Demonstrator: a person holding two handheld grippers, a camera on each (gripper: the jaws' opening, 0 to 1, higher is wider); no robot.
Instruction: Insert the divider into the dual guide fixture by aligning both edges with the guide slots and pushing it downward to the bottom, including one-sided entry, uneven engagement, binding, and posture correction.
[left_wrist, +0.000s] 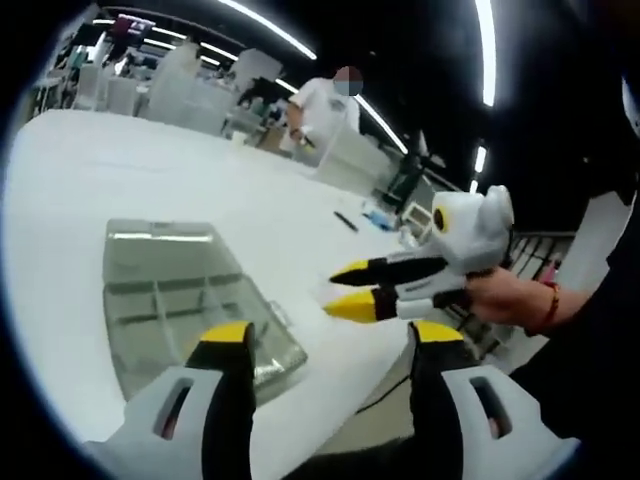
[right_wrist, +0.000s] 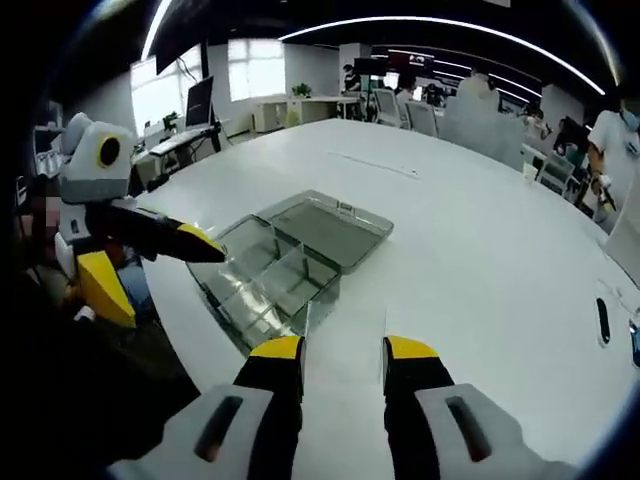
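between the right gripper (right_wrist: 343, 352)'s yellow-tipped jaws stands a thin clear divider (right_wrist: 345, 325), pinched upright; its edges are faint and hard to trace against the white table (right_wrist: 480, 240). just beyond and to the left lies the clear compartmented fixture (right_wrist: 290, 265), lid open behind it, its guide slots too glassy to make out. the left gripper (left_wrist: 325, 335) hangs released over the table edge, the fixture (left_wrist: 185, 300) ahead-left of it.

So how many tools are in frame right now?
2. The left tool is open, near the clear fixture. The right tool is above the table, seemingly gripping a clear divider.
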